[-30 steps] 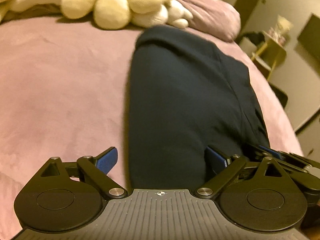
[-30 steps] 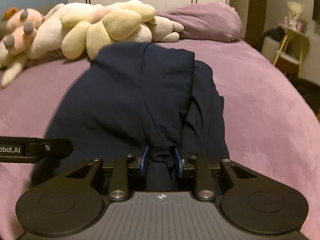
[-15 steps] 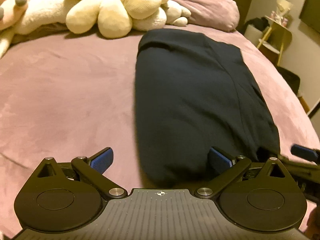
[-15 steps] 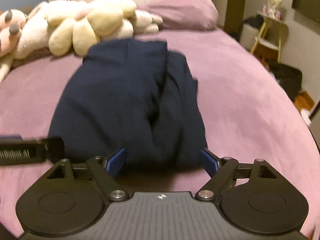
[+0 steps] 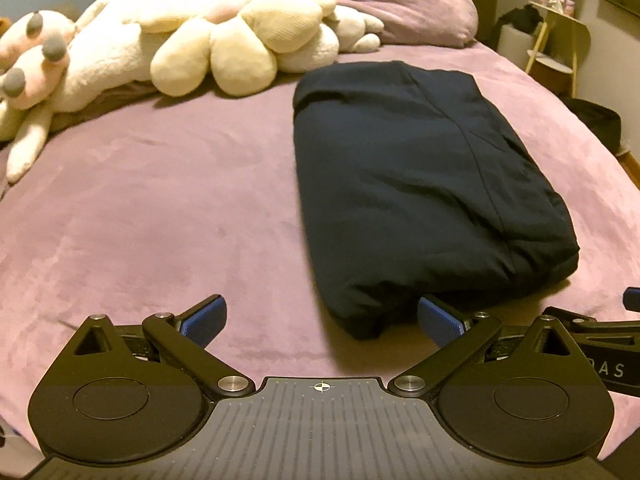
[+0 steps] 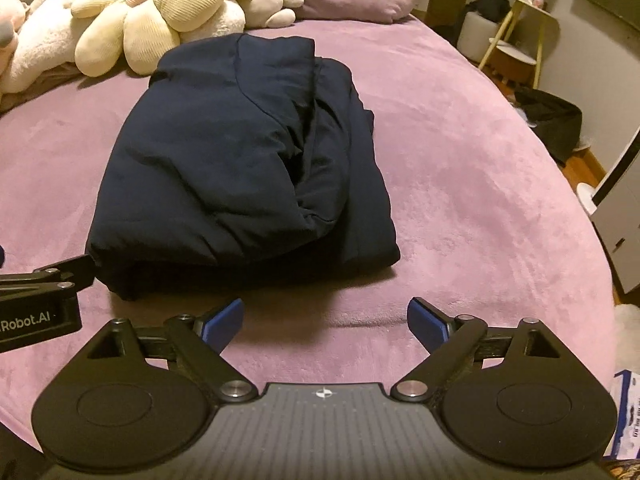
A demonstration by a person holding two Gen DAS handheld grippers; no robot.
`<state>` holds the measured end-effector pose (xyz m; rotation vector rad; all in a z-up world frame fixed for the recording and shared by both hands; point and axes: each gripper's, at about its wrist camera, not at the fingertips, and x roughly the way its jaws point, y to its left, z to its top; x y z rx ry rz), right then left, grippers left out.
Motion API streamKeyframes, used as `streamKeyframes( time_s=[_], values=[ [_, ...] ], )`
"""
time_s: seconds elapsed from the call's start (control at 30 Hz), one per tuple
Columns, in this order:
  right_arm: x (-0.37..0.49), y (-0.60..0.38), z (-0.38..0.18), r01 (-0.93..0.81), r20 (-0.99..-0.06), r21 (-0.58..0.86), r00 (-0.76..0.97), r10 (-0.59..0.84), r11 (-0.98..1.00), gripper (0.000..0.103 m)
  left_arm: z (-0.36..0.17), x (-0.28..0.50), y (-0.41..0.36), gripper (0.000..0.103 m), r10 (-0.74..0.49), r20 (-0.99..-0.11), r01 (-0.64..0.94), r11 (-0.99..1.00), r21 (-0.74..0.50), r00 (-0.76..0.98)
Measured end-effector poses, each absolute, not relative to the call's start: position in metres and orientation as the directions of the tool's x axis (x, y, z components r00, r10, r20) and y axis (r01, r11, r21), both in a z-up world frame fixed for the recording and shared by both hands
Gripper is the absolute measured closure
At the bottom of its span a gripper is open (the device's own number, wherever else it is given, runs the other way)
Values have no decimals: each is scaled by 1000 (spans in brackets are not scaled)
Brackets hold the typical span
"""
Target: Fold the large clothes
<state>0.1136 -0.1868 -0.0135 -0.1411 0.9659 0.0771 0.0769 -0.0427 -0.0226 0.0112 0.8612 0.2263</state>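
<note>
A dark navy garment lies folded into a thick oblong bundle on the purple bedspread. In the right wrist view the same garment sits ahead and slightly left, with a fold ridge running along its right side. My left gripper is open, its blue pads wide apart just short of the bundle's near end and holding nothing. My right gripper is open too, over bare bedspread just short of the garment's near edge. Each gripper shows at the edge of the other's view.
Cream and pink plush toys and a purple pillow lie along the head of the bed. A yellow side table and a dark basket stand on the floor past the bed's right edge.
My right gripper let go of the garment's near end and opened wide. Both grippers drew back from the bundle, which now lies flat and free on the bed.
</note>
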Motion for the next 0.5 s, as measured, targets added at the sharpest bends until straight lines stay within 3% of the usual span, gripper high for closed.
streamKeyframes(
  time_s=[0.5],
  values=[
    [111,-181,-9,-113,-829,-90,559,-11,990,8,-19,73,-39,0,218,-751,-210,972,108,623]
  ],
)
